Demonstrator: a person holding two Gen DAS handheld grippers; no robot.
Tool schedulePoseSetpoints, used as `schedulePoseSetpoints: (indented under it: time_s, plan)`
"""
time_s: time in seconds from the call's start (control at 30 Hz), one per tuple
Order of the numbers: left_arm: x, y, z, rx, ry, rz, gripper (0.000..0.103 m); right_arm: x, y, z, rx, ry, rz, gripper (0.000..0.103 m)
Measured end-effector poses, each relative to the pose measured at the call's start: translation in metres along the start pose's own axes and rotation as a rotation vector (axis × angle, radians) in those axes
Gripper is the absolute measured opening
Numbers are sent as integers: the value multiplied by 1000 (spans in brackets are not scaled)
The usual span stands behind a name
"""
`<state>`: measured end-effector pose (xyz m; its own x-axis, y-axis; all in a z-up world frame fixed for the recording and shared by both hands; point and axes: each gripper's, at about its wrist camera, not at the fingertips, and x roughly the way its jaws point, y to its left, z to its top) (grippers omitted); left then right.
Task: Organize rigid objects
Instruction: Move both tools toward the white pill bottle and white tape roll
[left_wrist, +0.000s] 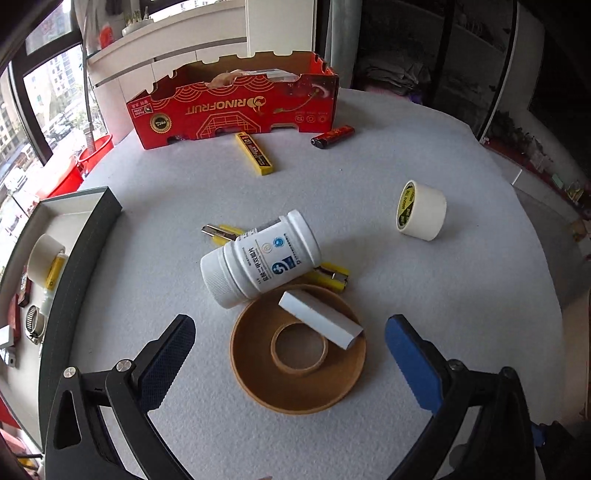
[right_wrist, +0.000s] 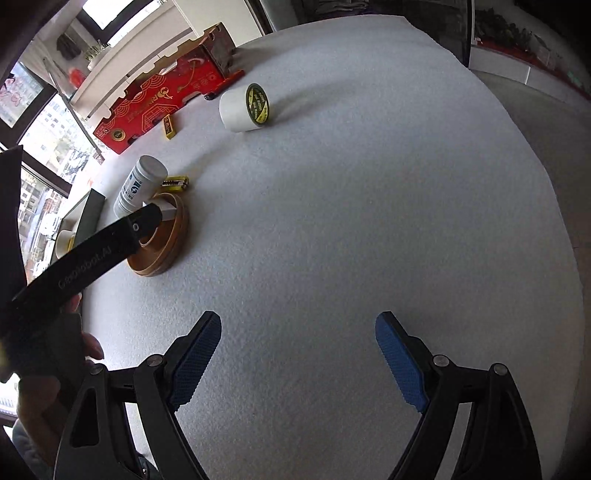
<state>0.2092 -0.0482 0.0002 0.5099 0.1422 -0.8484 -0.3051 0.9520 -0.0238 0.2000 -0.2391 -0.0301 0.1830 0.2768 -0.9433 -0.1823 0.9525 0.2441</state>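
In the left wrist view my left gripper (left_wrist: 290, 330) is open, its jaws spread above a flat brown tape roll (left_wrist: 299, 387). A small white box (left_wrist: 321, 325) lies across that roll. A white bottle (left_wrist: 258, 254) lies on its side against the roll's far edge, on top of yellow knives (left_wrist: 332, 277). A white tape roll (left_wrist: 424, 212) stands on edge to the right. My right gripper (right_wrist: 298, 325) is open over bare grey felt, with nothing between its pads. The white tape roll (right_wrist: 240, 107) is far ahead of it, and the bottle (right_wrist: 138, 184) is at the left.
A red cardboard box (left_wrist: 236, 110) stands at the back, with a yellow blade case (left_wrist: 255, 153) and a red lighter (left_wrist: 332, 136) in front of it. A grey tray (left_wrist: 85, 240) at the left holds tape and small parts. A person's hand (right_wrist: 37, 398) holds the left gripper.
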Motion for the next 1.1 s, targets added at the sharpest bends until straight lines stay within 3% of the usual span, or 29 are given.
schedulePoseSetpoints:
  time_s: [0.13,0.2,0.47,0.6,0.77,0.9,1.1]
  plan:
    - [28,-4,2,35,89,74,103,3,4,4,-19,-1,-1,87]
    - [32,8,-7,21,115,34,103,3,6,4,-28,-1,4,87]
    - [-1,73,-53,97,69,9,103,6,22,3,-87,-27,-2,87]
    - [-20,88,-40,37,3,0,103,14,31,11,-95,-32,-18,87]
    - [-24,69,-3,1,-46,-26,103,16,43,20,-129,-45,-42,87]
    - [-6,42,16,65,-28,-30,103,13,44,30,-135,-77,-53,87]
    - [22,21,16,149,-5,8,103,8,40,55,-108,-146,-81,87]
